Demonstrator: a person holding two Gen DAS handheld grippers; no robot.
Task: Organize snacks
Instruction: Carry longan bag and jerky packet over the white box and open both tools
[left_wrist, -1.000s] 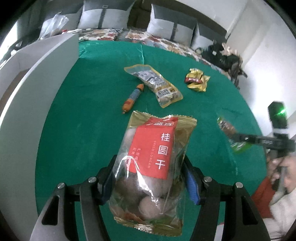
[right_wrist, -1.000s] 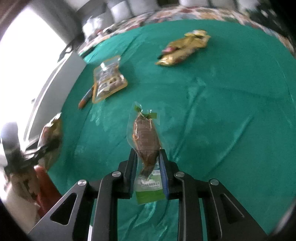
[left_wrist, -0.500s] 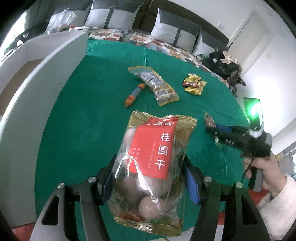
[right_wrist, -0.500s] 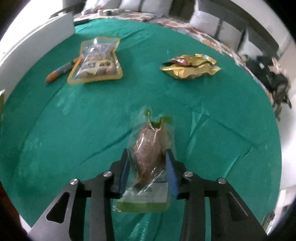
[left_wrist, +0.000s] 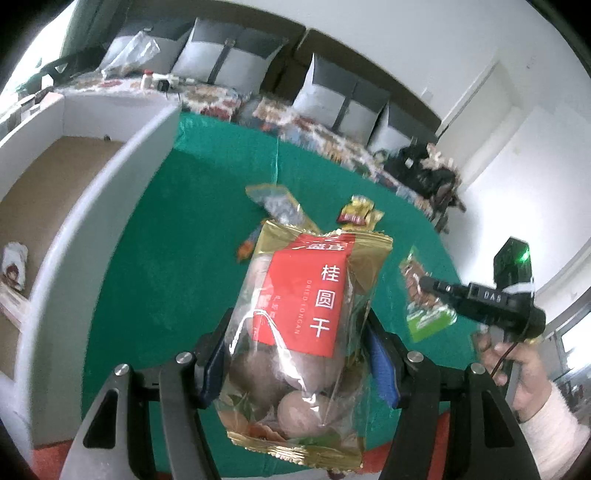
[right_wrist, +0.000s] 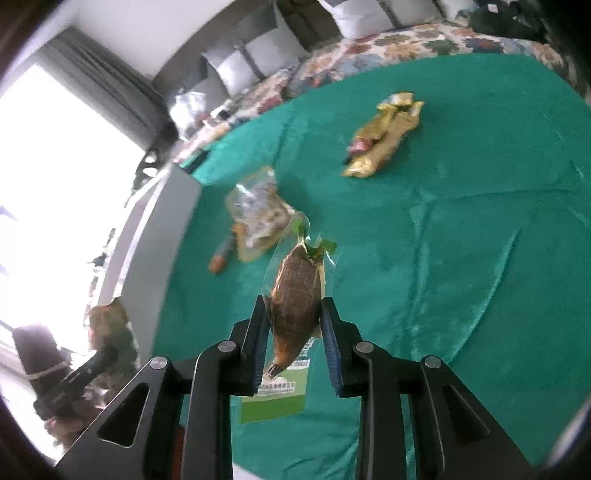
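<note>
A clear bag of dried longan (left_wrist: 306, 306) with a red label and gold edges hangs above the green table (left_wrist: 166, 277). My left gripper (left_wrist: 295, 350) is shut on its lower half. A vacuum packet (right_wrist: 295, 280) with a brown snack and a green label is pinched between the blue pads of my right gripper (right_wrist: 293, 314). Its jaws are closing on the packet, which is lifted off the cloth. The left wrist view shows the right gripper (left_wrist: 480, 299) and its packet (left_wrist: 421, 295) at the right, held by a hand (left_wrist: 517, 369).
A white box (left_wrist: 110, 206) with a brown floor stands along the table's left side, a small packet (left_wrist: 14, 264) inside. On the cloth lie a yellow-edged clear pouch (right_wrist: 258, 218), an orange sausage stick (right_wrist: 223, 254) and gold wrappers (right_wrist: 384, 140). A cushioned sofa (left_wrist: 229, 62) runs behind.
Both grippers have risen with their packets still gripped. The left view now looks over the box wall into the box. The right gripper's packet has come off the cloth.
</note>
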